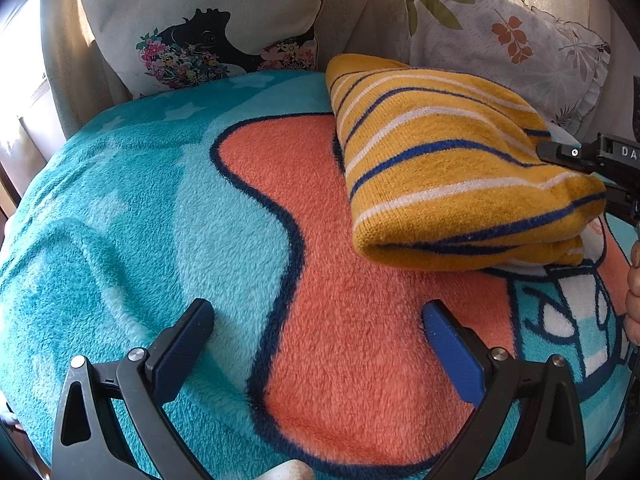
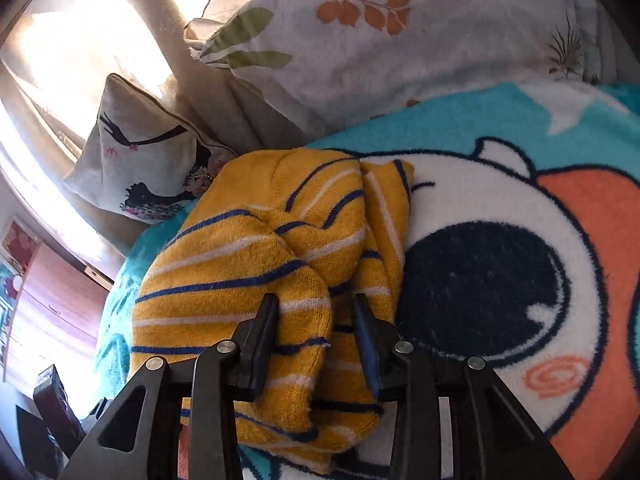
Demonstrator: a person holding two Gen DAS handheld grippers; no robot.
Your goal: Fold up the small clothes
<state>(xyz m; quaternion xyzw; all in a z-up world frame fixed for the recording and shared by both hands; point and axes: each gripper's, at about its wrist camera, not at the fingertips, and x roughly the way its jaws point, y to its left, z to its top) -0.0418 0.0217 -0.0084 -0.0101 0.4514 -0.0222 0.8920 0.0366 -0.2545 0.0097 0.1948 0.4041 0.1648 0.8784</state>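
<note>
Left wrist view shows one folded sweater (image 1: 452, 160), mustard with blue and white stripes, lying on the far right part of one fleece blanket (image 1: 160, 220) in teal and orange. Two pillows lean behind it: one with a black bird print (image 1: 200, 28) and one with leaves (image 1: 500, 36). Two grippers are in play. The left gripper (image 1: 318, 320) hangs over bare blanket with its jaws spread wide and nothing between them, well apart from the sweater. The right gripper (image 2: 316, 316) sits at the sweater's near edge with bunched knit between its half-closed jaws; both pads (image 2: 366, 336) lie against the fabric, so it looks gripped. From the left wrist view only a black tip of that gripper (image 1: 576, 154) shows at the sweater's right side, the rest cut off by the frame, along with a sliver of a hand (image 1: 633, 300). Bright window glare washes out the curtain (image 2: 80, 48), and a wooden cabinet (image 2: 52, 300) stands at the far left.
</note>
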